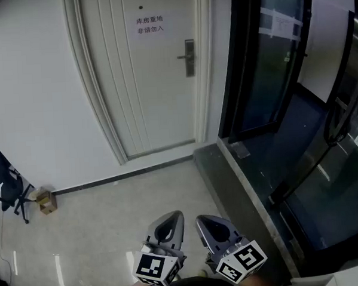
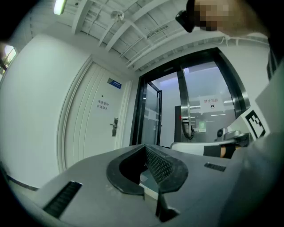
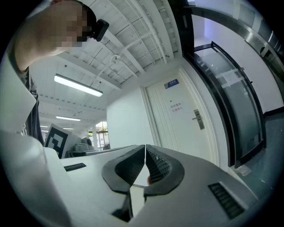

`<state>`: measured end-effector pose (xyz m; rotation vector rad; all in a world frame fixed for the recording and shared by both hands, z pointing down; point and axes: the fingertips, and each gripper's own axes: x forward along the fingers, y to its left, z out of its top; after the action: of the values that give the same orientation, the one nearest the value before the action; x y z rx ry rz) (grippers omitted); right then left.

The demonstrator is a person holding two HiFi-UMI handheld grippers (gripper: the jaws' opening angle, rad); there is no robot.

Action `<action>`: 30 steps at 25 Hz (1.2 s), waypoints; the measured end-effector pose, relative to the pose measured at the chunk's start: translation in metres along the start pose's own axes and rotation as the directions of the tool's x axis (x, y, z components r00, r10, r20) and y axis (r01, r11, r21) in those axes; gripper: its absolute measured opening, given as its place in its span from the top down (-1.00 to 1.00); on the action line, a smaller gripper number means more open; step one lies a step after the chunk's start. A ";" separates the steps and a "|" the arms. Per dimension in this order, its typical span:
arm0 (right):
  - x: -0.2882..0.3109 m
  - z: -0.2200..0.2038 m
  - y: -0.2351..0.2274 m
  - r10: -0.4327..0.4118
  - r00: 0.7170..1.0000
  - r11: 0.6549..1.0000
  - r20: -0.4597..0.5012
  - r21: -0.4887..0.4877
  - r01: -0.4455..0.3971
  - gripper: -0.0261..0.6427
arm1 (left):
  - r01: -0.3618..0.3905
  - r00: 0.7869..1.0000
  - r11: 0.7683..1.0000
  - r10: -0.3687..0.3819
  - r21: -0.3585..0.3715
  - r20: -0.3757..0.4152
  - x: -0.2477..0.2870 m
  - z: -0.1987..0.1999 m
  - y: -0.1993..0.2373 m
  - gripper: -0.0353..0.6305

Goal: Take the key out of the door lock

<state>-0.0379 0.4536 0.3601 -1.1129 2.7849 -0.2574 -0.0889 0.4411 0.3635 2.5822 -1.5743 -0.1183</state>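
Left of the black-framed glass doors (image 1: 264, 63): a white wall (image 1: 32, 87), a glossy pale floor (image 1: 100, 233), and, farther left, a small cardboard box (image 1: 47, 202).

Bright indoors, with soft light from above
Lit by a long white ceiling lamp (image 3: 77, 85), with small shiny streaks on the pale floor (image 1: 100, 233) and pale reflections on the dark glass (image 1: 283, 74). Only soft, faint shadows along the white door (image 1: 158, 81). Sharp and clear in the head view. Rounded and bent at the edges in both gripper views, with black corners, and a little soft on the nearest parts at the bottom
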 end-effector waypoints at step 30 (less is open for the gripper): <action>-0.011 0.018 -0.127 -0.126 0.991 0.992 0.044 0.037 0.124 0.87 | -0.016 1.000 0.999 0.016 0.039 0.004 0.128 0.004 -0.001 0.88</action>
<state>0.0580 0.3687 0.3694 -1.2707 2.6641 -0.2868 -0.0302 0.3279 0.3581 2.5992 -1.6135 -0.0916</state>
